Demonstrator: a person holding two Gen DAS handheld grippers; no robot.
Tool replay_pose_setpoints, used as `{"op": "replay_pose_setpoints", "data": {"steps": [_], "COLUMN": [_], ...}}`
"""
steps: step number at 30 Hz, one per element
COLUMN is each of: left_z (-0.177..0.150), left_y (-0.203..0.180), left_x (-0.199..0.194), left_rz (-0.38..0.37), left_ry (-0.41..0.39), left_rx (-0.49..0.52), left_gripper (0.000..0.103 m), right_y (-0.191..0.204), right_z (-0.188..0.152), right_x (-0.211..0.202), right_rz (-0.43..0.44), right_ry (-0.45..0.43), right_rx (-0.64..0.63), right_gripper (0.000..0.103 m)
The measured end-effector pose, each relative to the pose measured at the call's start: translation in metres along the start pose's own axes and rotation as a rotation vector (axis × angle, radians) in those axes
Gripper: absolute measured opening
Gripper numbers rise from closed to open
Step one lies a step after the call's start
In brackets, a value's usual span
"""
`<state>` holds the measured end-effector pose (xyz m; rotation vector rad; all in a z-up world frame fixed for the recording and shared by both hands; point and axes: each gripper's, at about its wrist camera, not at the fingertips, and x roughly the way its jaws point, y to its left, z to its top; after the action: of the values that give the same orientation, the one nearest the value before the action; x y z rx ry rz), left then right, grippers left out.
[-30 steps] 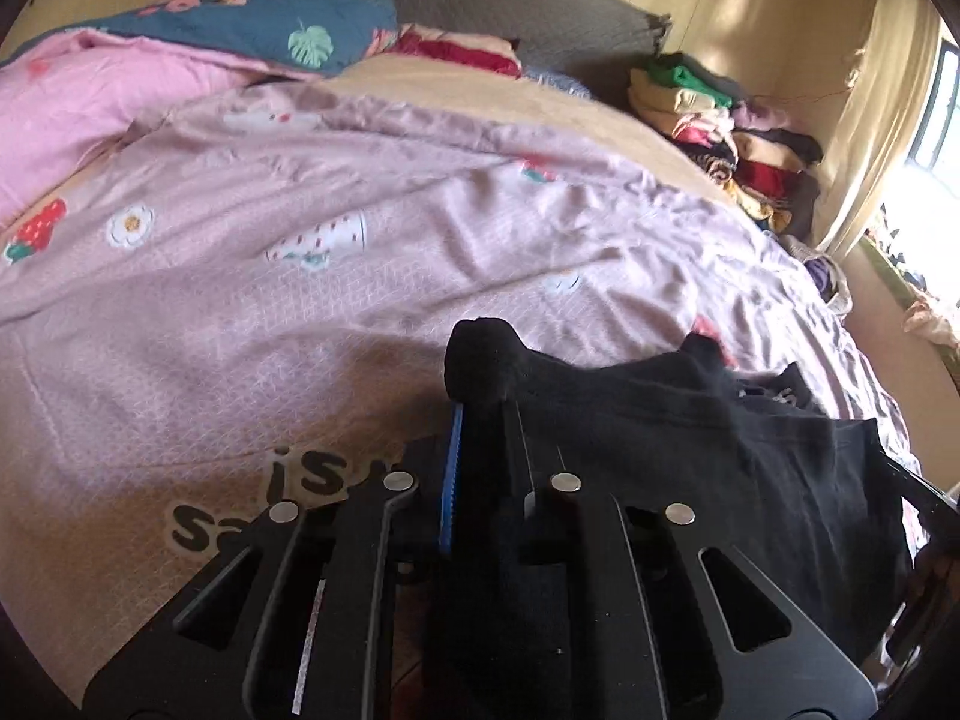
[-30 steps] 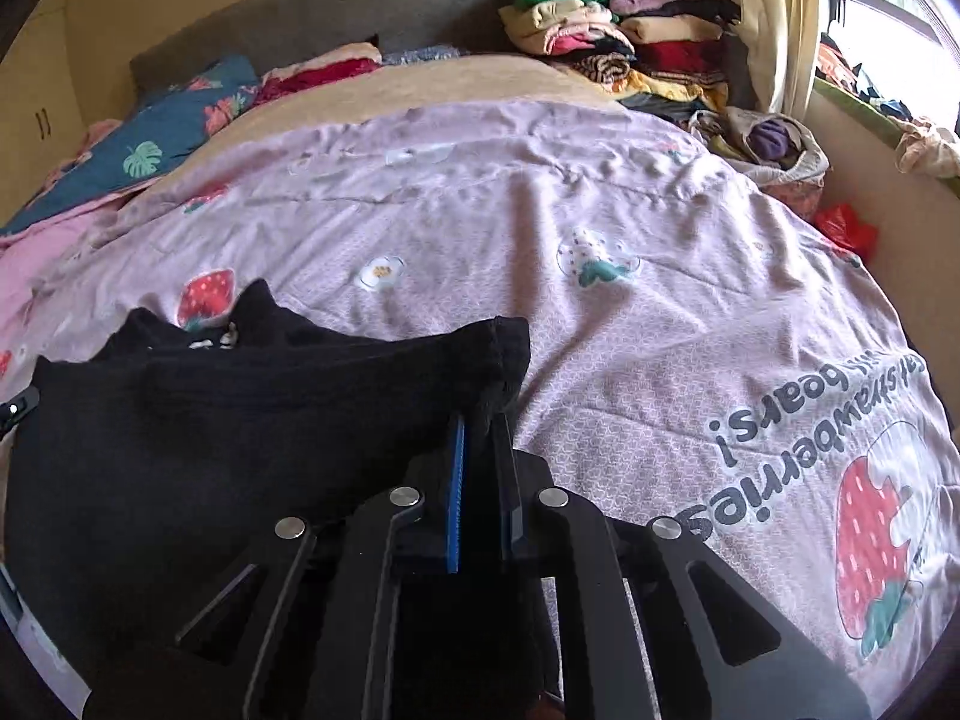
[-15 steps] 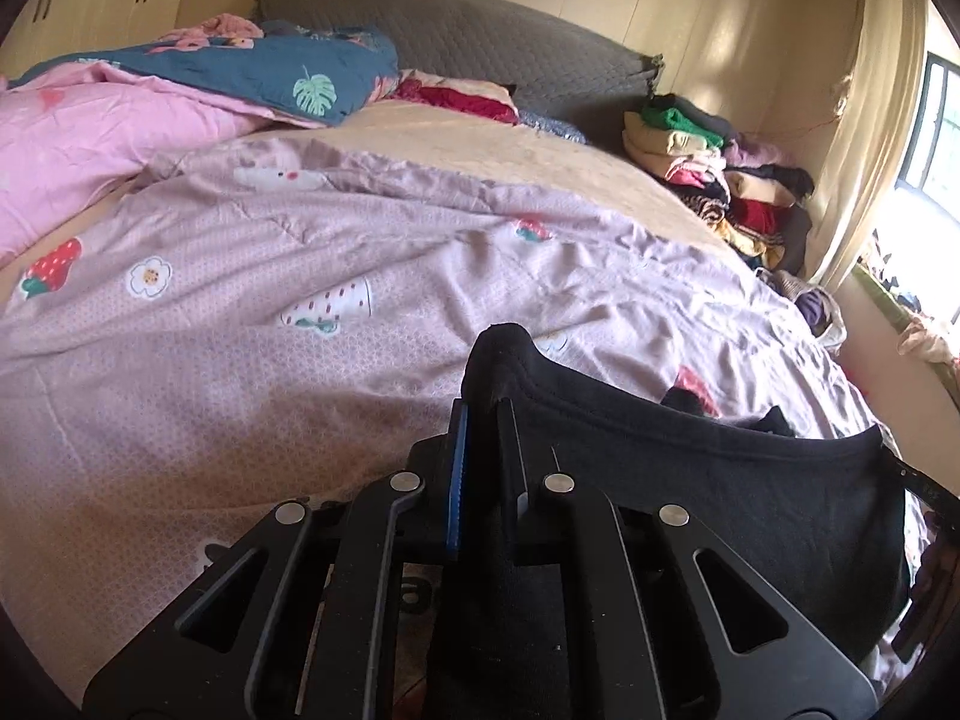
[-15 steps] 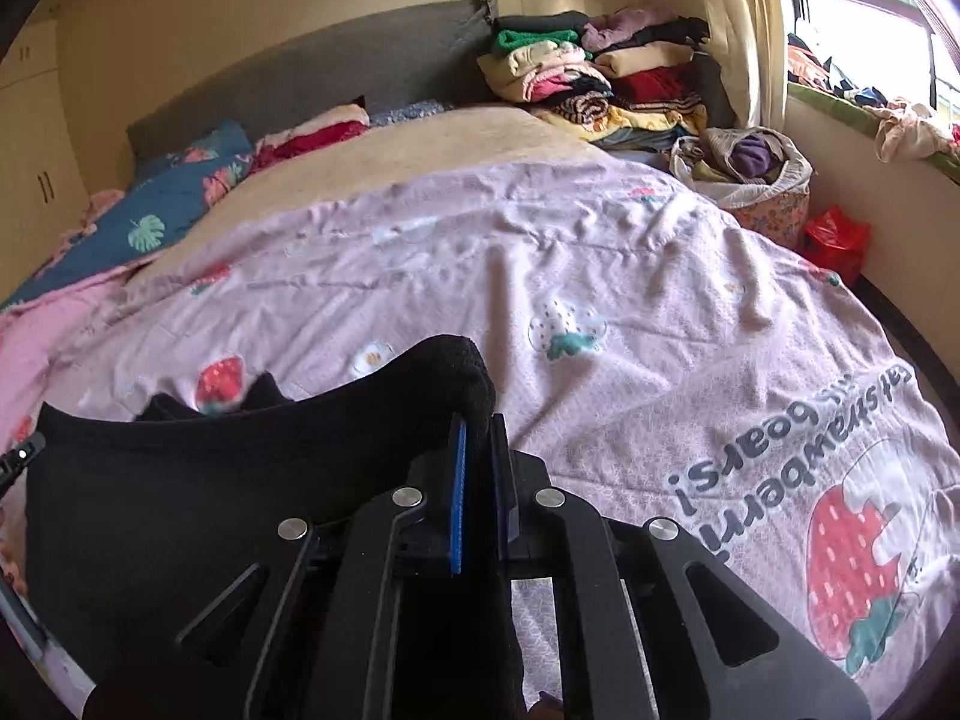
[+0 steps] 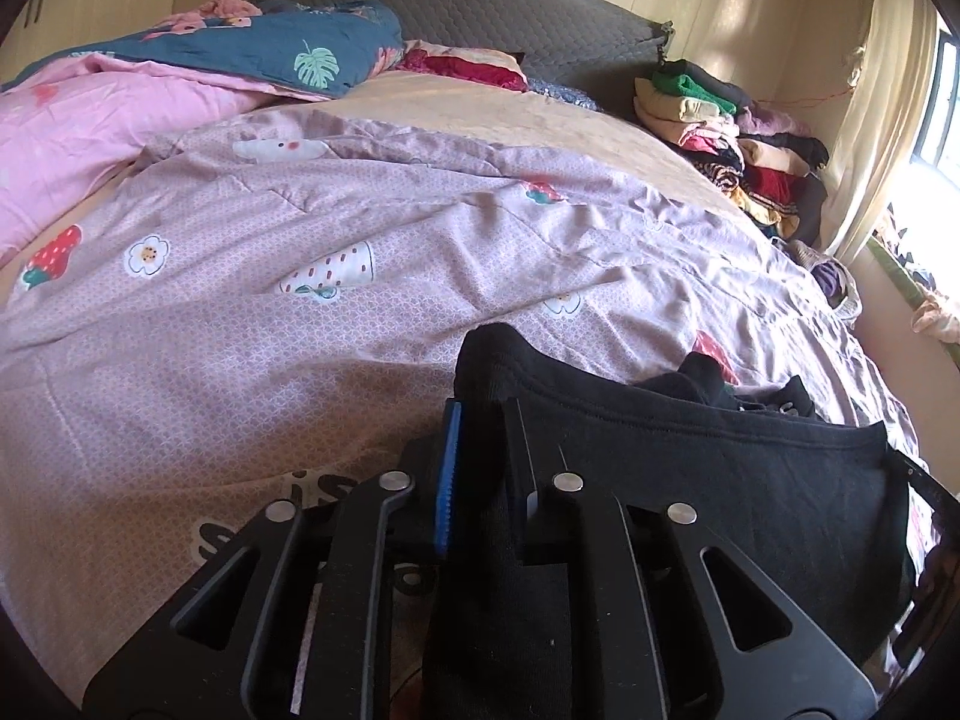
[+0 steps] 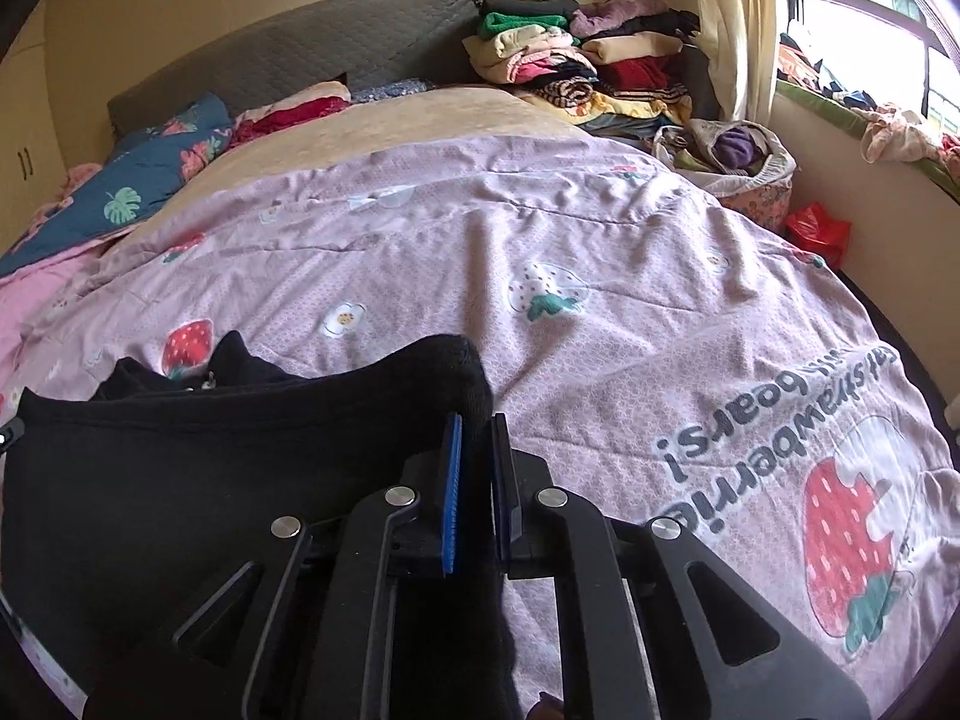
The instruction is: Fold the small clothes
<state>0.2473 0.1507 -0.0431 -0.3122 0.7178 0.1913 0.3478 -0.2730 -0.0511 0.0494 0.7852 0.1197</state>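
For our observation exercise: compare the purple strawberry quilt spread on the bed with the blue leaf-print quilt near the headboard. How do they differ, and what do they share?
The purple quilt is pale, with strawberries, flowers and dark lettering; the blue quilt is dark, with a green leaf.
The purple quilt lies spread over most of the bed; the blue quilt is bunched at the head end.
A black garment rests partly on the purple quilt; none touches the blue one.
Both are printed bedding on the same bed.

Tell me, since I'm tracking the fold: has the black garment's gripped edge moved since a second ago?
Yes. The black garment has lifted off the pink quilt: its flat-lying edge now hangs taut between both grippers.
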Motion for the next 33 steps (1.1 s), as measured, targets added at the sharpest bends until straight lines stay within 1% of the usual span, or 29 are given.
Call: {"op": "replay_pose_setpoints", "data": {"steps": [1,2,4,6,7,8,10,12,13,14,15,17,18,19,21,22,24,26,29,33], "left_z": [-0.001,-0.001,-0.002,-0.003,-0.003,-0.002,-0.003,-0.003,-0.003,-0.003,-0.003,-0.004,-0.004,-0.005,-0.006,-0.006,-0.007,-0.008,-0.009,-0.012], "left_y": [0.000,0.001,0.002,0.003,0.002,0.001,0.000,-0.001,-0.002,-0.001,-0.001,0.000,0.000,0.001,0.002,0.003,0.004,0.004,0.003,0.006], "left_x": [0.000,-0.002,-0.004,-0.008,-0.010,-0.011,-0.015,-0.020,-0.023,-0.026,-0.028,-0.034,-0.037,-0.039,-0.045,-0.047,-0.052,-0.058,-0.066,-0.075], "left_rz": [0.003,0.000,0.001,0.002,0.000,0.001,0.002,0.000,-0.001,-0.001,0.001,0.000,0.000,0.002,0.012,0.014,0.023,0.023,0.021,-0.003], "left_ry": [0.005,0.006,0.008,0.003,0.003,0.002,0.001,-0.005,-0.008,-0.010,-0.012,-0.016,-0.018,-0.020,-0.025,-0.026,-0.026,-0.027,-0.031,-0.023], "left_rx": [0.003,0.000,-0.003,-0.007,-0.006,-0.004,0.001,0.001,0.003,0.003,0.003,0.000,-0.001,-0.003,-0.007,-0.009,-0.012,-0.012,-0.002,-0.008], "left_gripper": [0.008,0.008,0.014,0.018,0.019,0.021,0.031,0.034,0.038,0.041,0.047,0.050,0.055,0.062,0.066,0.070,0.078,0.079,0.085,0.088], "right_y": [-0.001,-0.004,-0.010,-0.015,-0.017,-0.020,-0.024,-0.028,-0.029,-0.030,-0.031,-0.032,-0.032,-0.031,-0.031,-0.030,-0.028,-0.026,-0.022,-0.023], "right_z": [-0.001,-0.003,-0.006,-0.009,-0.011,-0.013,-0.017,-0.022,-0.024,-0.026,-0.028,-0.032,-0.034,-0.037,-0.041,-0.043,-0.047,-0.049,-0.051,-0.053], "right_x": [-0.001,-0.002,-0.006,-0.013,-0.016,-0.020,-0.028,-0.036,-0.040,-0.043,-0.047,-0.055,-0.060,-0.064,-0.073,-0.076,-0.082,-0.086,-0.091,-0.096], "right_rz": [-0.008,-0.012,-0.014,-0.009,-0.010,-0.005,0.014,0.022,0.029,0.038,0.048,0.061,0.072,0.080,0.091,0.097,0.108,0.117,0.125,0.125], "right_ry": [0.000,0.004,0.016,0.019,0.022,0.025,0.026,0.028,0.030,0.032,0.032,0.028,0.025,0.023,0.013,0.012,0.007,0.005,0.004,0.008], "right_rx": [-0.001,0.004,0.031,0.048,0.055,0.067,0.093,0.108,0.114,0.120,0.128,0.138,0.141,0.143,0.147,0.146,0.146,0.141,0.133,0.132], "right_gripper": [0.009,0.013,0.019,0.019,0.022,0.027,0.031,0.034,0.037,0.042,0.044,0.054,0.056,0.060,0.067,0.070,0.070,0.072,0.073,0.073]}}
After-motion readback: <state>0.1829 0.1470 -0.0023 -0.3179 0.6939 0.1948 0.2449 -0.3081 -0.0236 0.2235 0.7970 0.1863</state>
